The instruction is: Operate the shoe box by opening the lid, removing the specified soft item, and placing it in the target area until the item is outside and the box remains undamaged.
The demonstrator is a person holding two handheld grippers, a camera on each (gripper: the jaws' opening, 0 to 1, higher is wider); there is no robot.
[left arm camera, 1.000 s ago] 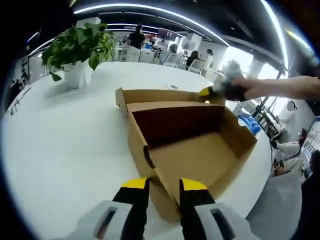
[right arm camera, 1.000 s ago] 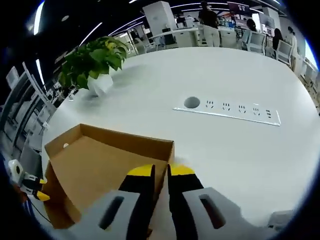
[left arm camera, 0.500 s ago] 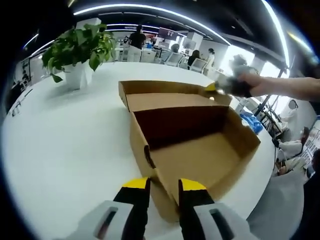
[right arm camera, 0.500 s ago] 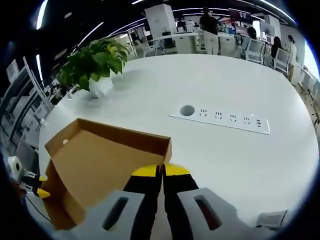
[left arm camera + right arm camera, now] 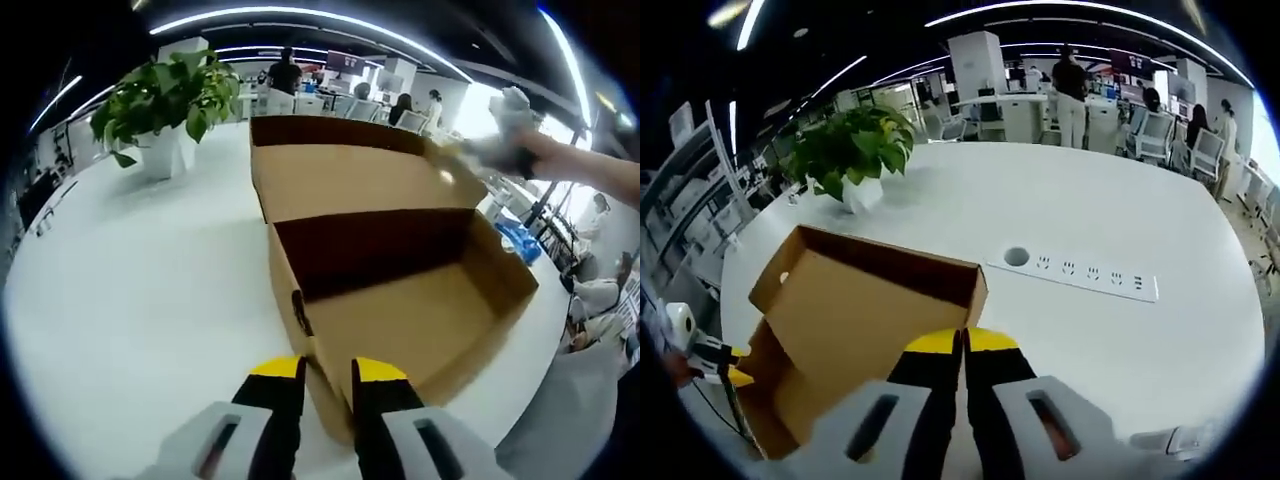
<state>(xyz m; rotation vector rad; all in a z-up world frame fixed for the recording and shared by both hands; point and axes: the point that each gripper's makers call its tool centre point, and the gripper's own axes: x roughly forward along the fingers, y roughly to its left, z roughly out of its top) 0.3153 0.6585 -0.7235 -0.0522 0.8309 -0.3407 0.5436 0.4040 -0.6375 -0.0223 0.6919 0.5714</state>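
White tabletop stretches under an open-plan office, with a potted plant at far left. Next comes the shoe box, its lid raised; the left gripper straddles the near wall, jaws slightly apart, grip uncertain. Farther right, the right gripper pinches the lid's edge, jaws closed, beside a socket strip.

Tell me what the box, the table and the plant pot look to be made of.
Box: brown cardboard by the look, matte, with thin folded walls and flaps. Table: smooth white top, faintly glossy; laminate or painted board, cannot tell which. Plant pot: plain white, likely ceramic or plastic.
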